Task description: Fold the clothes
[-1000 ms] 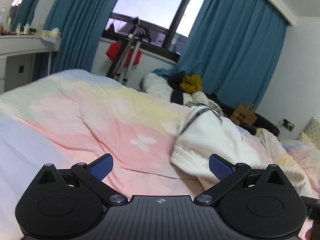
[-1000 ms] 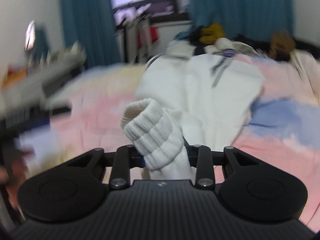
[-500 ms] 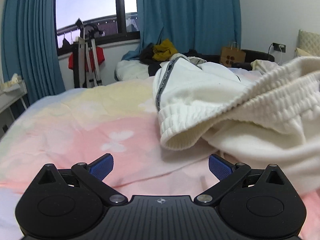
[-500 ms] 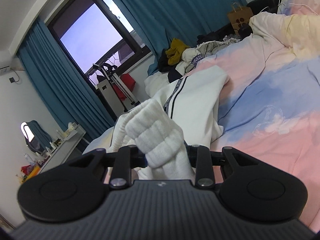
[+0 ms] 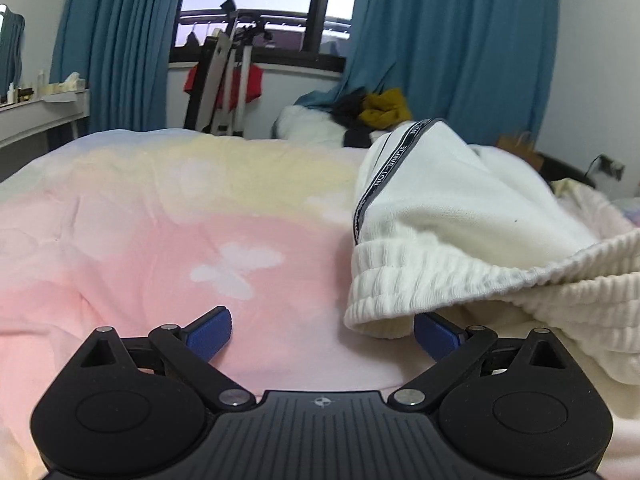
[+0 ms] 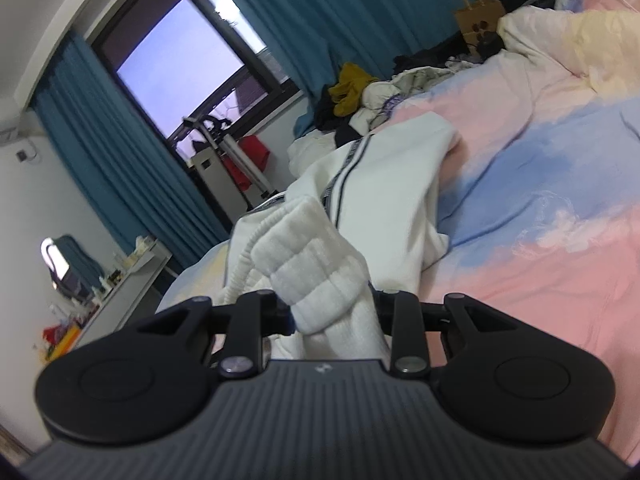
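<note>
A white garment (image 5: 460, 208) with a dark lettered stripe and ribbed hem lies on the pastel bedspread (image 5: 160, 240), at the right of the left wrist view. My left gripper (image 5: 322, 330) is open, low over the bedspread, and its right blue pad (image 5: 436, 334) sits just under the ribbed hem's corner. My right gripper (image 6: 332, 312) is shut on the ribbed band (image 6: 312, 264) of the same white garment (image 6: 384, 184), which trails away across the bed toward the window.
A pile of other clothes (image 5: 372, 112) sits at the bed's far end under the teal curtains (image 5: 452, 40). A drying rack with red cloth (image 5: 224, 80) stands by the window. A white desk (image 5: 36, 108) is at the left, a paper bag (image 6: 478, 20) at the far right.
My left gripper has swung back leftward and closer, so the ribbed hem now overlaps its right pad. My right gripper, still holding the ribbed band, has tilted and lifted a little.
</note>
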### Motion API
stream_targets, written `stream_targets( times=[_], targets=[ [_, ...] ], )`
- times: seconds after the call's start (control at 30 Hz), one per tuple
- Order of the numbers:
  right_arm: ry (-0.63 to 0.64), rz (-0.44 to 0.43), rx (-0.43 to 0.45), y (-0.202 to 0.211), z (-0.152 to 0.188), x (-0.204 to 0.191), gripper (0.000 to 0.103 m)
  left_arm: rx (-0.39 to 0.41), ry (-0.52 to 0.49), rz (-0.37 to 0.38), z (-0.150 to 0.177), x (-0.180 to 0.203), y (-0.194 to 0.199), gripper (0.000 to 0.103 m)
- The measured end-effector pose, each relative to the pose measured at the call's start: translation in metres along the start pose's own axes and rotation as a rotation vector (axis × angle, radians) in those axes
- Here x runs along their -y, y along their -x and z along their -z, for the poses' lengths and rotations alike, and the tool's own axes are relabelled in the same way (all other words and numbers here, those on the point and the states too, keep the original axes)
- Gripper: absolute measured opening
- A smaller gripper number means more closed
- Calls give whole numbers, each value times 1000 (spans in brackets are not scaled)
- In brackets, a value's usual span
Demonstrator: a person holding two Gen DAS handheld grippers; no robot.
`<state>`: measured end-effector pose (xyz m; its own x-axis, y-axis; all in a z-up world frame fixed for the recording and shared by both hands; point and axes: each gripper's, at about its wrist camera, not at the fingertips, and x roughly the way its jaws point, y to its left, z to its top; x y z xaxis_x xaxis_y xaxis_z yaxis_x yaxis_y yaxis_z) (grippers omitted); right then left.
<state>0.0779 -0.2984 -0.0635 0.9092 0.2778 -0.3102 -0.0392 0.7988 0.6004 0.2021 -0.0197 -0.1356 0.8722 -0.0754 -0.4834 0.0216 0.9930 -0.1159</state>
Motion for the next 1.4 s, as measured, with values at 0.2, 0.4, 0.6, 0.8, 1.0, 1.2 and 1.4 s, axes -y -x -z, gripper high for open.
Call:
stream_targets(
  times=[0.2, 0.4, 0.6, 0.8, 1.0, 1.2, 1.4],
  targets=[
    [21, 24, 47, 9, -2, 0, 31, 44, 63, 10, -7, -16, 6, 99],
    [29, 15, 50, 10, -1, -2, 31, 29, 91, 42, -18, -24, -3, 100],
    [73, -15, 28, 7, 4, -7, 31, -121, 127, 90, -33, -23, -42, 78],
    [256, -102, -65, 1, 26, -40, 31, -111, 201, 128, -84, -44, -42, 19],
    [431, -227, -113, 1, 51, -97, 29, 1, 231, 139, -164, -84, -15, 8],
    [533, -313, -115, -23, 69, -176, 27, 21, 156, 70, -242, -131, -2, 7],
    [589, -406, -105, -83, 81, -255, 26, 30, 121, -32, -304, -210, -25, 7]
  ],
)
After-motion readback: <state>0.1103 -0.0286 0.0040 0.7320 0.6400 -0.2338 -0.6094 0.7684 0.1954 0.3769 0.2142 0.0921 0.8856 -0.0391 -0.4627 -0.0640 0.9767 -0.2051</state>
